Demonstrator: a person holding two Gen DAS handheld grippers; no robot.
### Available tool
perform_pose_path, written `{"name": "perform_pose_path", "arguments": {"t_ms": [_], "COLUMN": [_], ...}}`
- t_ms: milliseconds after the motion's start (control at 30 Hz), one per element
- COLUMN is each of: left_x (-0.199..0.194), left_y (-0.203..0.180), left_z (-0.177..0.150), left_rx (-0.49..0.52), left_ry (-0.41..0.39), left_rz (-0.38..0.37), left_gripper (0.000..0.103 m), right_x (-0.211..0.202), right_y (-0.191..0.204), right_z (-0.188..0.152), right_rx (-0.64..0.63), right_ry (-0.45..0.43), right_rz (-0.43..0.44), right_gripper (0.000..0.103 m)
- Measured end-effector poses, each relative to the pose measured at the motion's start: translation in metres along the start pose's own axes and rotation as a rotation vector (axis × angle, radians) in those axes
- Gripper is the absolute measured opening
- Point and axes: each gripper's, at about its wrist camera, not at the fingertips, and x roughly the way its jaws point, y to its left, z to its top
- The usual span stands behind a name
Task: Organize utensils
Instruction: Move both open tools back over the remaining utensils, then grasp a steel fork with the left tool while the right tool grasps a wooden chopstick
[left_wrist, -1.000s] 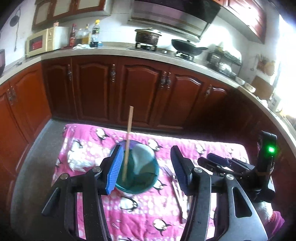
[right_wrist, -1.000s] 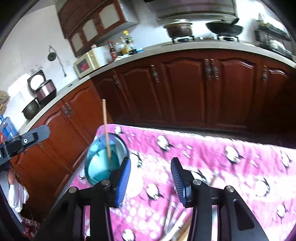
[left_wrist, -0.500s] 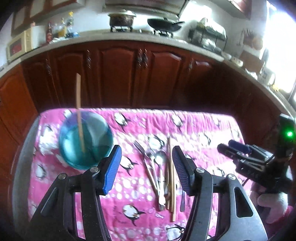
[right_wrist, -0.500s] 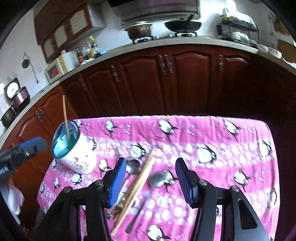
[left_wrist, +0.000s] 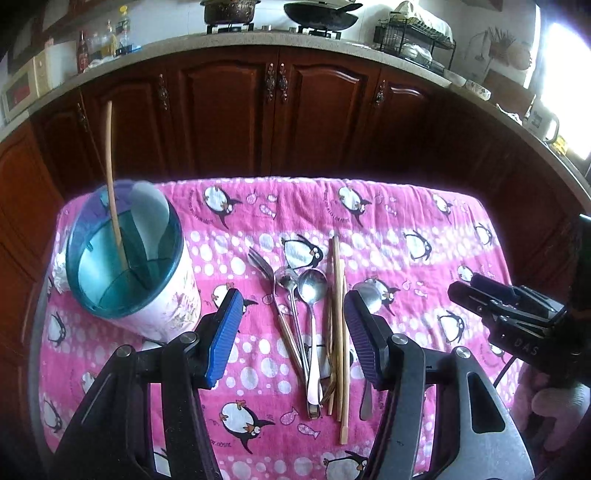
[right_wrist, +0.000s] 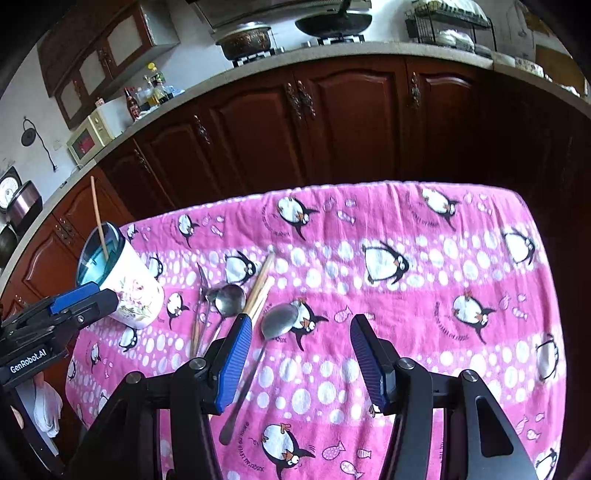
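While both tongs gape empty, utensils (left_wrist: 314, 332) lie beside the holder (left_wrist: 147, 280).

Both wrist views down onto tablecloth (left_wrist: 388, 229)

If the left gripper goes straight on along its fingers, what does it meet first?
Probably the loose utensils on the cloth: the left gripper, open and empty, points at the spoon and chopsticks lying between its fingers. Depth is unclear.
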Motion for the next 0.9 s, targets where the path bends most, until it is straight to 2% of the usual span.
{"name": "perform_pose_path", "arguments": {"t_ms": [233,433,467,667,800,833,867,900], "left_x": [0.025,0.047,0.049,0.057,0.065,0.068,0.072,0.075], "left_y": [0.013,0.01,0.01,0.017,0.026,0.027,0.028,0.029], "left_z": [-0.015,-0.024,-0.025,-0.028,-0.027,-0.026,-0.024,-0.023], "left_rx": [-0.078,-0.088,-0.09,-0.096,-0.131,-0.14,-0.153,-0.161], "left_ry": [0.087,0.129,0.133,0.146,0.156,0.157,0.154,0.151], "left_rz": [-0.083,-0.098,-0.097,-0.066,-0.04,-0.032,-0.018,-0.01], "left_gripper": [0.057,0.057,0.057,0.057,0.057,0.057,0.057,0.057], "right_x": [0.034,0.073,0.08,0.137,0.175,0.183,0.187,0.189], "right_y": [-0.012,-0.004,-0.001,0.022,0.032,0.031,0.03,0.028], "right_z": [-0.004,0.013,0.018,0.049,0.064,0.066,0.065,0.065], "right_rx": [0.058,0.078,0.081,0.085,0.078,0.078,0.08,0.091], "right_ry": [0.065,0.109,0.118,0.179,0.215,0.225,0.231,0.23], "right_rz": [0.076,0.2,0.205,0.21,0.16,0.151,0.151,0.166], "right_gripper": [0.053,0.034,0.031,0.029,0.029,0.023,0.012,0.013]}}
